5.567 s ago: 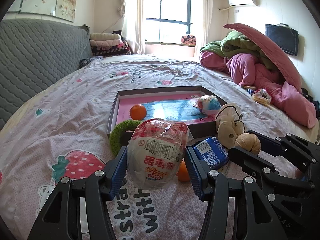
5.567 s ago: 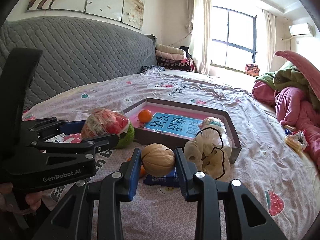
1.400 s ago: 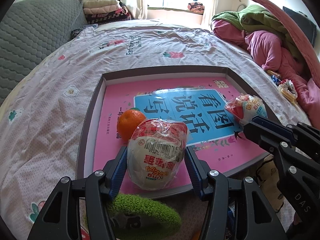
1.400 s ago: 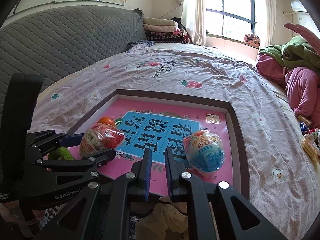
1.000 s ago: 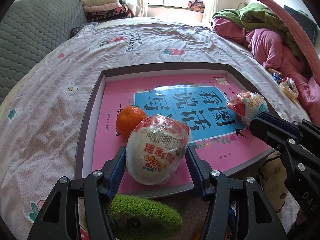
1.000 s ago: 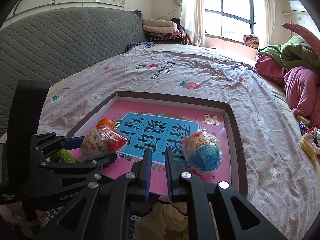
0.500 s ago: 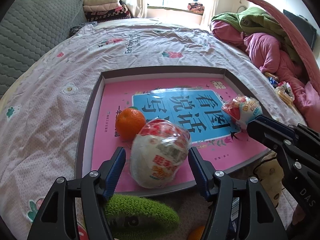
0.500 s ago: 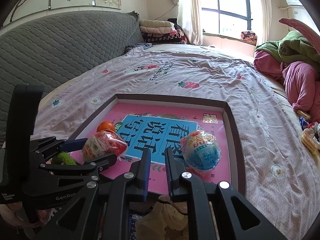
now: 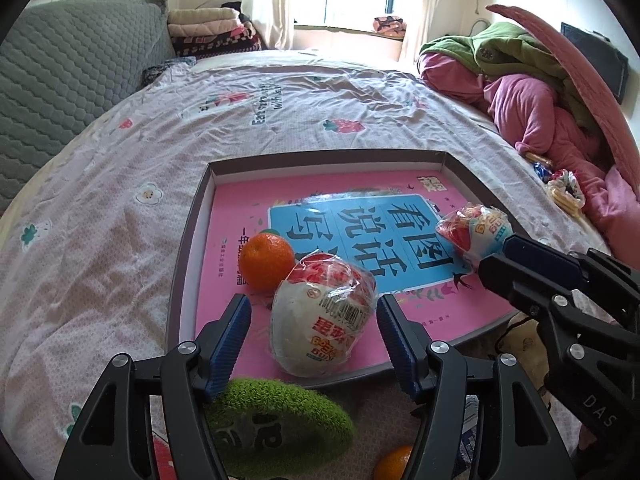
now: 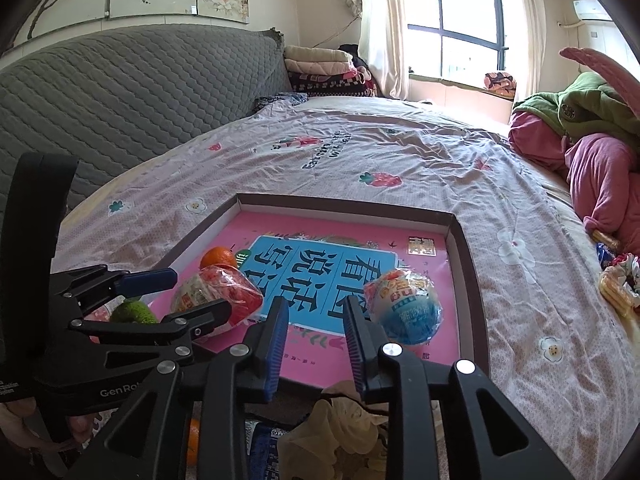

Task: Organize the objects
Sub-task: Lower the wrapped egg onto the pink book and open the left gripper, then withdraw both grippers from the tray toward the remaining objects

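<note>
Left wrist view: our left gripper (image 9: pixel 312 328) is spread wide, nothing clamped. The red wrapped egg (image 9: pixel 323 314) sits between the fingers but clear of both pads, lying on the pink floor of the box (image 9: pixel 192 240) by its near rim, touching the orange (image 9: pixel 267 255). We judge the drop-off is done; to finish well, pull straight back and a little up so the pads don't nudge the egg into the orange or over the rim. The green fuzzy ring (image 9: pixel 280 416) lies outside the box under the gripper, partly hidden by the fingers. A second orange (image 9: pixel 394 462) is cut off at the bottom edge. The right tool body covers the right corner of the box.

Right wrist view: our right gripper (image 10: pixel 314 336) is parted a little, holding nothing, hovering over the near rim of the box (image 10: pixel 466 264). The blue wrapped egg (image 10: pixel 404 306) rests inside the box just right of the fingers, its left side hidden behind one. The cream soft toy (image 10: pixel 340 428) and a blue packet (image 10: pixel 264 436) lie outside, below the gripper, mostly blocked; we can't tell their full shape. The packet's print is unreadable.
</note>
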`<state>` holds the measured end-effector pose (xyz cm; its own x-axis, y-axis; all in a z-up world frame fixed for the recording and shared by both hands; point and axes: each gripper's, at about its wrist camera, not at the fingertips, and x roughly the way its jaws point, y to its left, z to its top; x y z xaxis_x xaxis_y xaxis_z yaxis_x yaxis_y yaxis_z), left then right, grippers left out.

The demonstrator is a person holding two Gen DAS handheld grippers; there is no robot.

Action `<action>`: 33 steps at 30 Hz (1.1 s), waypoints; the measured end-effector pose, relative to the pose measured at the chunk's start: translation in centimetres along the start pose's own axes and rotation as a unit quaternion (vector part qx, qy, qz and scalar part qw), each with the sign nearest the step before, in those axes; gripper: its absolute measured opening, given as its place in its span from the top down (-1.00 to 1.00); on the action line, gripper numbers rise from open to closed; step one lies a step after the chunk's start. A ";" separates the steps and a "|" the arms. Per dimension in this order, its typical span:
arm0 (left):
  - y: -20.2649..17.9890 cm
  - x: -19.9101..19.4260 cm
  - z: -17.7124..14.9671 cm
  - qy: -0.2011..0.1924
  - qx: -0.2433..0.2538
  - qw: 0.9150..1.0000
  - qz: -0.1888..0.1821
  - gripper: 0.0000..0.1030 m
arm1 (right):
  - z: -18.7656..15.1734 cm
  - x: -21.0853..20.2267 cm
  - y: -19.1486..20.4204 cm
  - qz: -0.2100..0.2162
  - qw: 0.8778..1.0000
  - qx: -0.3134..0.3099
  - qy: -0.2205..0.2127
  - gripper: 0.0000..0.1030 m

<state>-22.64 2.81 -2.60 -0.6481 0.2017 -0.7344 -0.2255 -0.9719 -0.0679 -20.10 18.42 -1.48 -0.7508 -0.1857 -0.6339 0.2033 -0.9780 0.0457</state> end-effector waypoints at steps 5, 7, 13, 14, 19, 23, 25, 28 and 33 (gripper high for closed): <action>0.1 -0.6 0.2 -0.011 -0.002 1.000 -0.001 -0.30 | 0.1 -0.1 0.0 -0.003 1.000 0.000 -0.004 0.41; 0.3 -1.0 0.3 -0.016 -0.005 1.000 -0.001 -0.30 | 0.2 -0.3 -0.1 -0.005 1.000 -0.002 -0.008 0.34; 1.0 -2.2 0.7 -0.032 -0.017 0.999 -0.006 -0.30 | 0.5 -1.3 -0.1 -0.011 1.000 -0.006 -0.026 0.24; 1.2 -2.4 0.7 -0.034 -0.018 0.999 -0.005 -0.30 | 0.6 -1.4 -0.1 -0.011 1.000 -0.007 -0.028 0.24; 1.7 -3.1 0.7 -0.044 -0.022 0.999 -0.001 -0.31 | 0.7 -2.2 -0.2 -0.015 0.999 -0.005 -0.044 0.17; 1.8 -3.7 0.7 -0.054 -0.020 0.998 0.007 -0.31 | 0.7 -2.7 -0.3 -0.018 0.999 -0.006 -0.050 0.12; 1.9 -4.0 0.6 -0.059 -0.019 0.998 0.012 -0.31 | 0.8 -2.9 -0.3 -0.017 0.998 -0.007 -0.053 0.12; 2.0 -4.4 0.3 -0.063 -0.018 0.998 0.016 -0.31 | 0.8 -3.2 -0.2 -0.016 0.998 -0.006 -0.057 0.11; 2.1 -4.7 -0.1 -0.064 -0.018 0.998 0.021 -0.31 | 0.7 -3.6 -0.3 -0.017 0.998 -0.002 -0.064 0.10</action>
<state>-19.98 -0.21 0.60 -0.7449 0.1725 -0.6445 -0.1716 -0.9830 -0.0648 -17.91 19.27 1.38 -0.8316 -0.1632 -0.5309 0.1784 -0.9837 0.0229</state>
